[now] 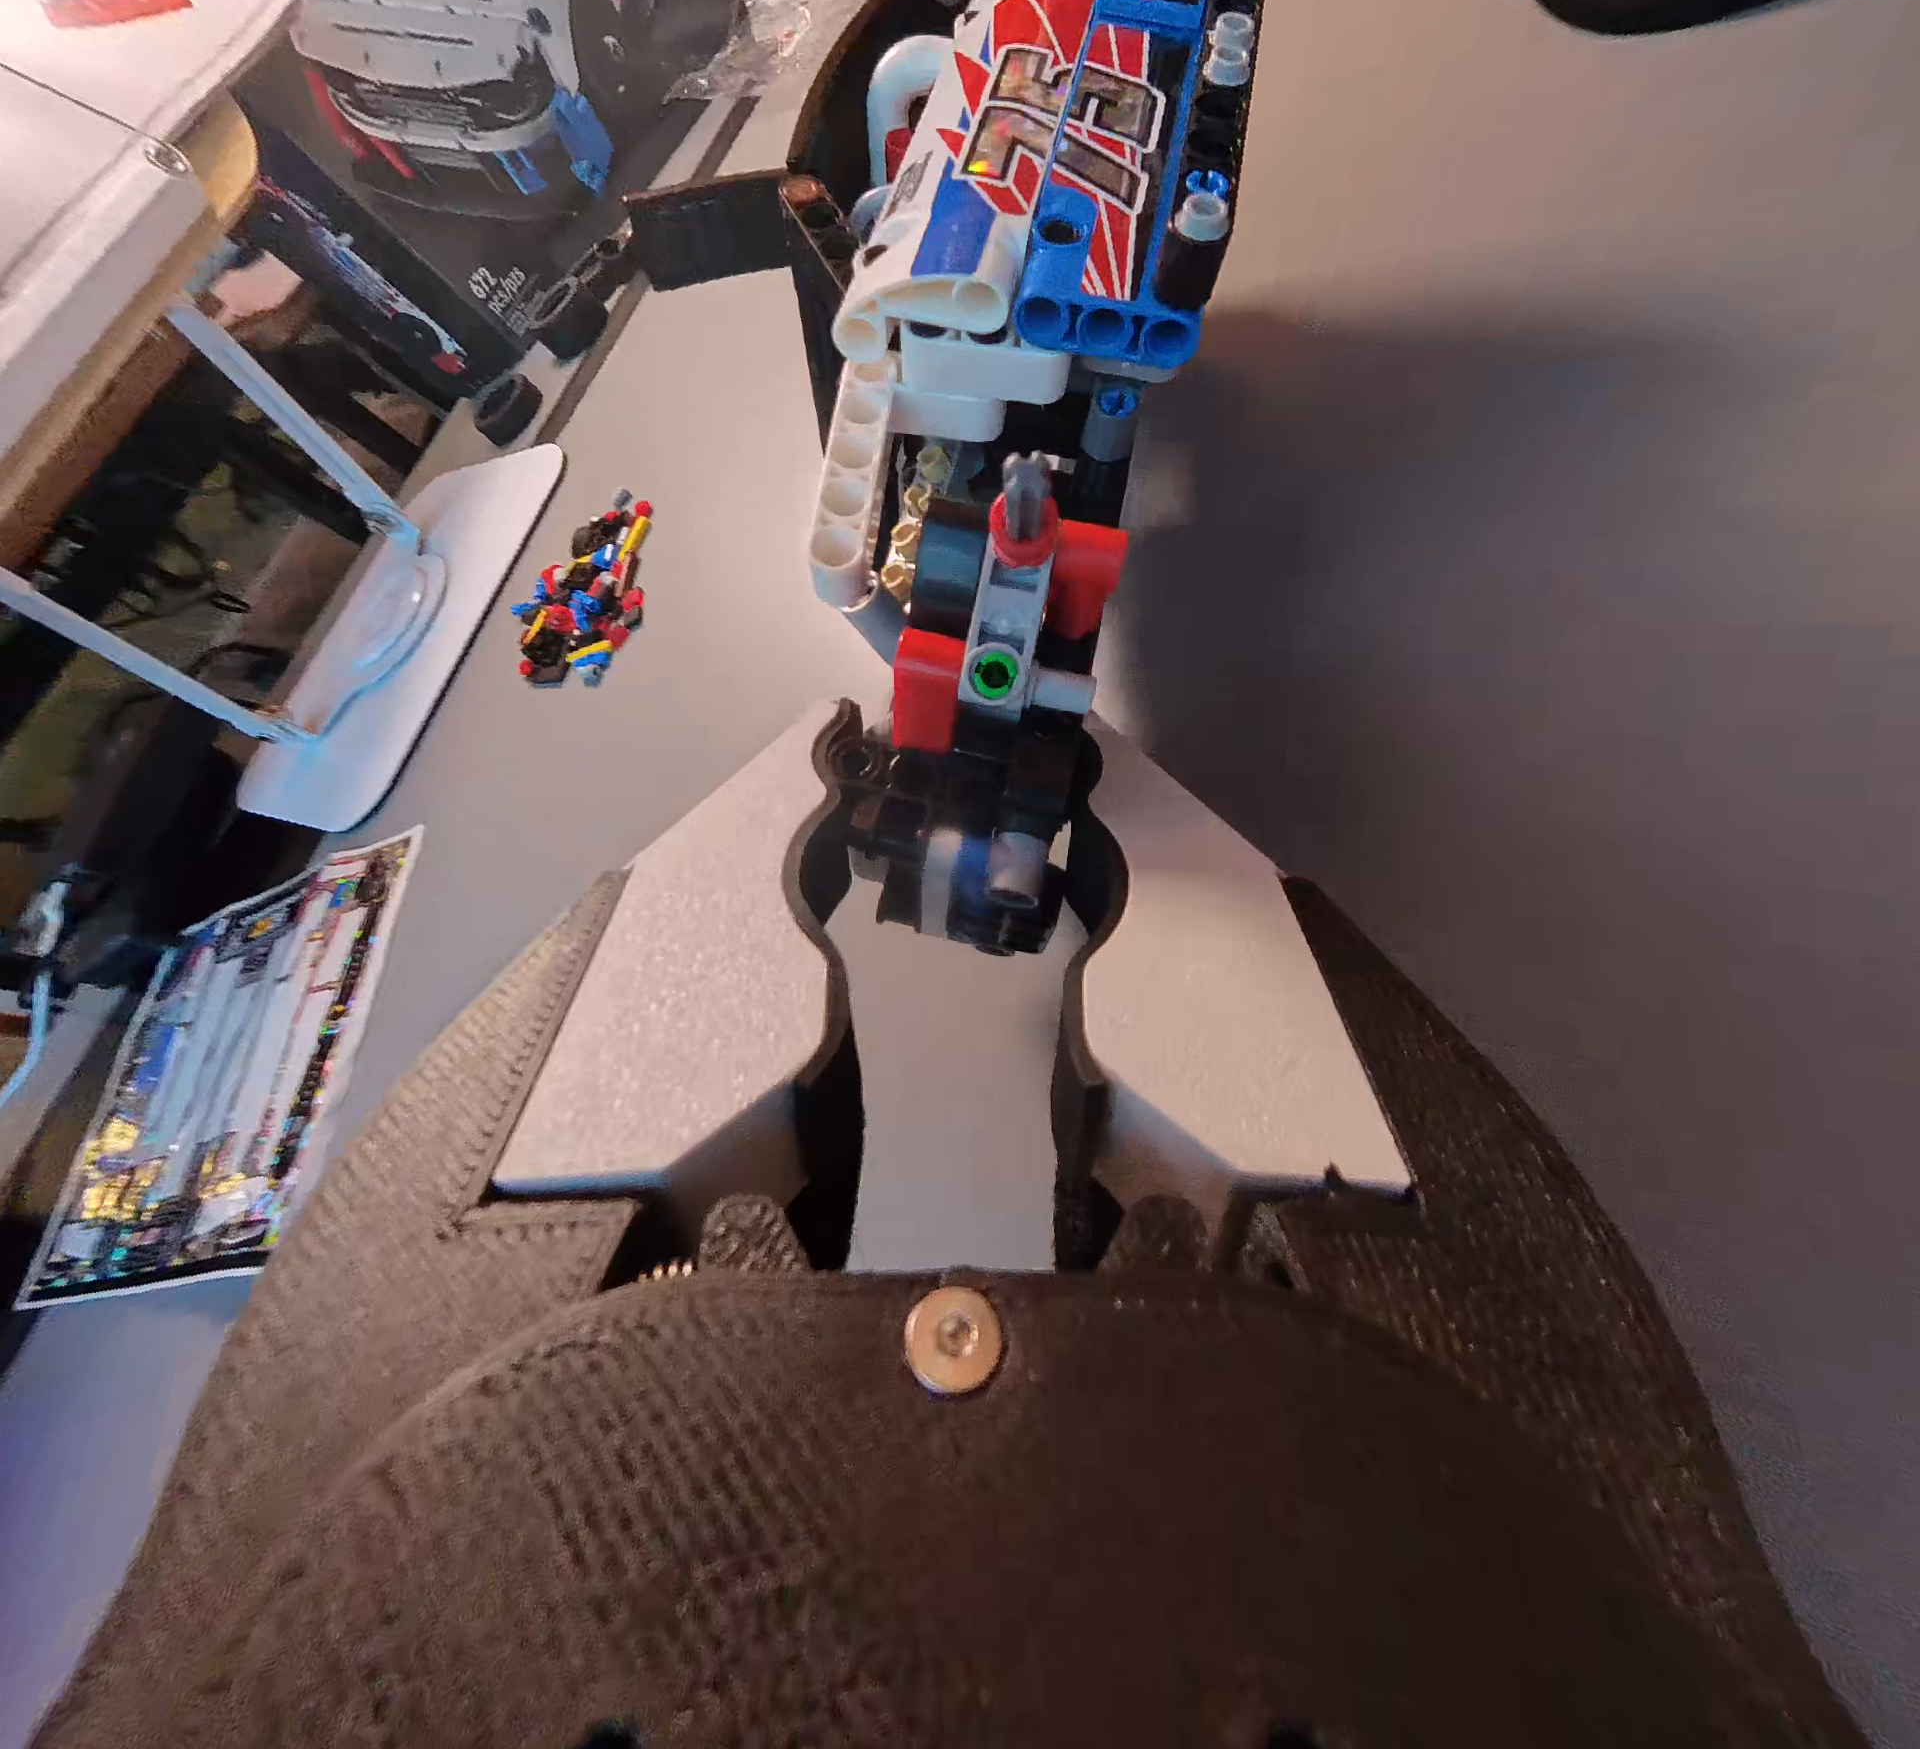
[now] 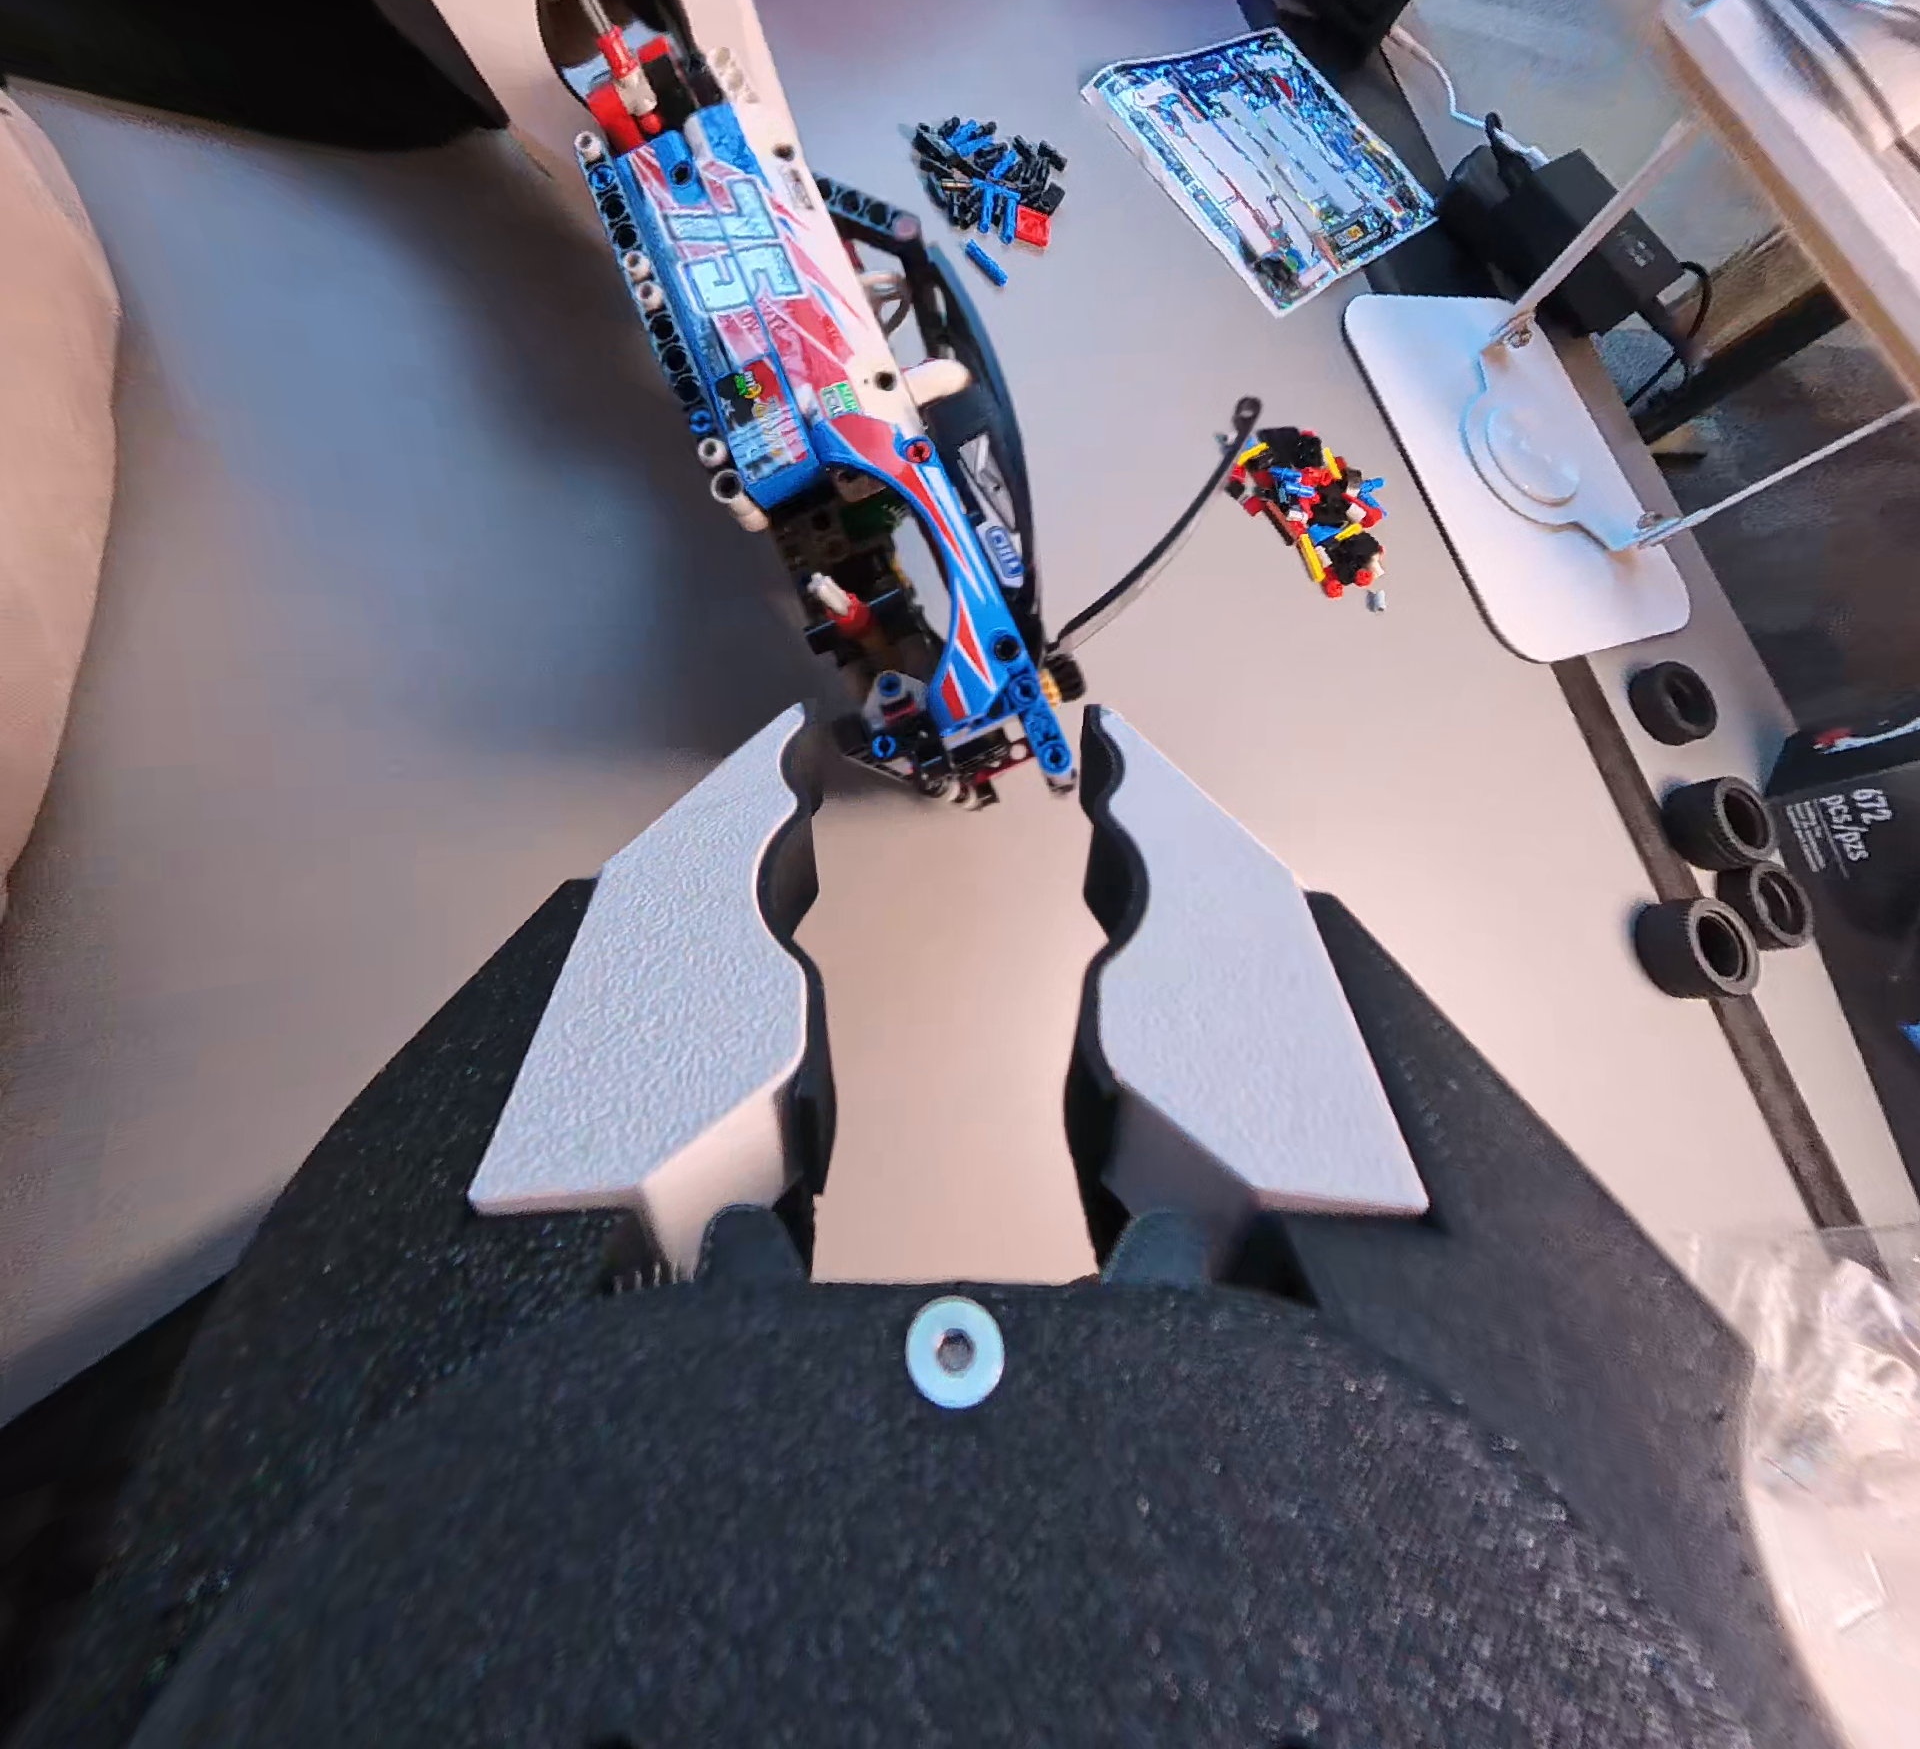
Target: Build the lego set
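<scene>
Left gripper (image 1: 961,743): rough black 3D-printed body with a woven-looking layer texture, one silver hex-socket screw (image 1: 954,1338) at centre, two pale grey wedge fingers (image 1: 686,1013) with black wavy, scalloped inner edges. Right gripper (image 2: 945,743): same build, grainy black housing, silver hex screw (image 2: 954,1351), light grey textured fingers (image 2: 665,1003), black notched inner liners.

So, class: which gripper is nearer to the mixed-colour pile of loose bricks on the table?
Right. The right gripper is open at the car model's nearer end, the pile just ahead to its right. The left gripper grips the far end.
</scene>
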A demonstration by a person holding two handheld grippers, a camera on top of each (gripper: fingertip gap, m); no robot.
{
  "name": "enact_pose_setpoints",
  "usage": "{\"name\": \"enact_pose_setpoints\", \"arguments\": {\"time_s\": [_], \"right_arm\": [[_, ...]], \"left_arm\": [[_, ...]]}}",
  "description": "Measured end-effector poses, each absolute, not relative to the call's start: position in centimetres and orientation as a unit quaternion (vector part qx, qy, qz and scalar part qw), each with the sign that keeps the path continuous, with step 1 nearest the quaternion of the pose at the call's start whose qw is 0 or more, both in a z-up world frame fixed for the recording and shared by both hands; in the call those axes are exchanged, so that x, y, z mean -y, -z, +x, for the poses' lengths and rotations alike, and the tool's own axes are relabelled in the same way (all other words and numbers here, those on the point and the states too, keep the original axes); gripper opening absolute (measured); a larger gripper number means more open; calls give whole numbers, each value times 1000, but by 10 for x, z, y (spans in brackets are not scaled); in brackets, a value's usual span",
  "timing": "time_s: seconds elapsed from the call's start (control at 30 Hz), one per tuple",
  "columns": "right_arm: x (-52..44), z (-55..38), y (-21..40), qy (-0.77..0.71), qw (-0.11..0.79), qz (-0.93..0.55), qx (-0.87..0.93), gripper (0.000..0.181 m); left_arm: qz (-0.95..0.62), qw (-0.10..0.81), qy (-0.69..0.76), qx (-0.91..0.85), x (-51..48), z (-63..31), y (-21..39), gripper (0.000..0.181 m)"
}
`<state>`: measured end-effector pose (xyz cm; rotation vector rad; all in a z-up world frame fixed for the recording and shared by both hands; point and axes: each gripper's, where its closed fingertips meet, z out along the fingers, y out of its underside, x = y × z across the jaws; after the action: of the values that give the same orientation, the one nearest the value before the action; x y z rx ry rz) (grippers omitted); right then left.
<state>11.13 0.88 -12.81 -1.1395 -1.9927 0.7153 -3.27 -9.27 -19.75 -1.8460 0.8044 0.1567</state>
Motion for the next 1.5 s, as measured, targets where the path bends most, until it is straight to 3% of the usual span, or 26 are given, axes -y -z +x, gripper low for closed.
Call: {"name": "enact_pose_setpoints", "arguments": {"time_s": [0.17,0.33,0.67,0.73,0.87,1.1,1.3,1.5], "right_arm": [[-18,106,158,-196,444,-396,779,64],[-20,98,186,-175,477,-357,784,70],[-24,71,197,-131,528,-310,780,55],[-27,69,198,-124,526,-323,777,55],[-34,67,199,-72,536,-310,781,55],[-40,67,211,5,563,-252,787,56],[-37,76,219,10,518,-294,803,59],[-7,106,202,-225,370,-409,803,82]], "left_arm": [[-727,538,-165,-394,85,-43,196,37],[-690,541,-200,-438,76,-47,197,37],[-685,547,-169,-450,56,-64,202,37],[-709,542,-140,-428,51,-71,205,48],[-760,523,-70,-379,60,-84,207,88],[-797,514,90,-303,90,-68,189,93],[-822,487,137,-261,70,-48,195,102],[-833,449,119,-300,56,-25,196,111]]}}
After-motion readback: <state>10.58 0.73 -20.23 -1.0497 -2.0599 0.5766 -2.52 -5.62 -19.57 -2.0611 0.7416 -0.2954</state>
